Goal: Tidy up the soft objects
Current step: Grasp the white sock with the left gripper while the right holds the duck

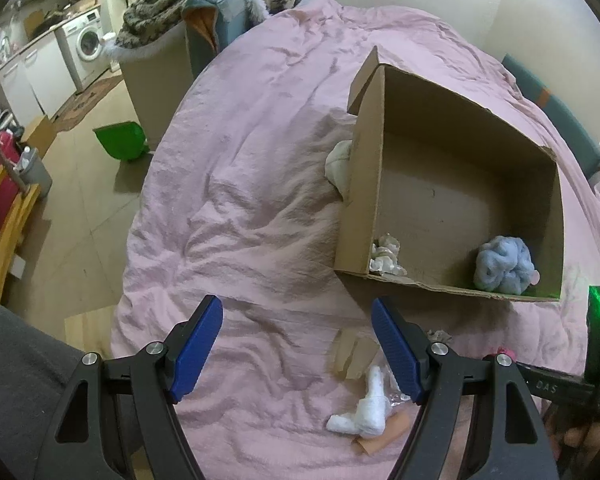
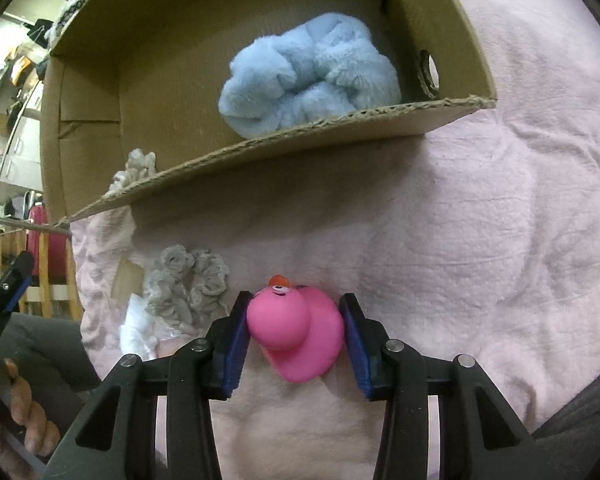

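A cardboard box lies open on the pink bedcover; a fluffy blue item and a pale crumpled scrunchie are inside. In the right wrist view the box holds the blue fluffy item. My right gripper is shut on a pink rubber duck just above the bedcover, in front of the box. A grey scrunchie lies left of it. My left gripper is open and empty above the bedcover, near a white rolled cloth.
A white cloth lies against the box's left outer wall. A beige soft piece and a tan strip lie by the white roll. The bed's left edge drops to a floor with a green dustpan and a wooden chair.
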Available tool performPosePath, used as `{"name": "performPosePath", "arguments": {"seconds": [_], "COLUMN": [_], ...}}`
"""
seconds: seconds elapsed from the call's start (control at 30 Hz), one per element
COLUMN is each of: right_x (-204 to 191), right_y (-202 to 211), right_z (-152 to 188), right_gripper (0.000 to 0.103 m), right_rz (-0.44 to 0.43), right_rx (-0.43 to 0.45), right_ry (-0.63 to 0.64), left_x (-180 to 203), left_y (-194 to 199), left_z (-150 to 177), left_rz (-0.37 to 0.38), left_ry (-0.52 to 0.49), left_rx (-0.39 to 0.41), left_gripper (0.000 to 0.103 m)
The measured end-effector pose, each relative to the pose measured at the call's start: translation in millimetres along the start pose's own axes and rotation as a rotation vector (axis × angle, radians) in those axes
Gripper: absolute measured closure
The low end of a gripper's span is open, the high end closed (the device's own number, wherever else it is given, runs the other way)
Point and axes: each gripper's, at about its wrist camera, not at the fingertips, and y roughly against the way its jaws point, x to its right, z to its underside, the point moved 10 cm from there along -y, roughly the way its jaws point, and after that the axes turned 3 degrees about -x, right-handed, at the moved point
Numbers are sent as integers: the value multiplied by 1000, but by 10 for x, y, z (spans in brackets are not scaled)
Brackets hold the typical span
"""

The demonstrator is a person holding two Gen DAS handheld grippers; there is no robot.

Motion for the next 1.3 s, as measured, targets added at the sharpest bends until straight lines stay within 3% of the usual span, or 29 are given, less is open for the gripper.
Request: {"name": "performPosePath", "arguments": {"seconds": [0.17,0.23,0.37,0.47,0.63,0.7,0.77,1.13,1.3], "right_x": [-18,-89,-130,-125,-120,-112,-116,-193,-271], "right_y": [215,328,374,329,293,301,286,244,332], "right_z": [-3,-9,-2,-15,-3,3,6,11,14], "right_gripper": [57,57,57,57,57,57,57,57,57], "right_rz": [-43,-50,-47,-41,-38,-36,-33,-21,-54], "right_rx": [62,105,121,114,108,108,106,101,126], "right_ry": [-1,32,49,42,38,41,44,69,92], "left_x": [-62,-59,87,299,534,598,630,452,398], "left_y": [-82,-198,-439,-545,-627,-656,-663,-429,-108], "left_z": [81,193,509,753,963,1026,1067,956,691], "left_rz": [-11,-10,61,120,142,142,145,116,76], "left_ry": [5,-6,-34,-96,-186,-215,-228,-209,-225], "left_rx": [-47,-117,-283,-383,-435,-450,-458,-397,-225], "left_gripper": [28,28,30,40,50,62,81,84,84]}}
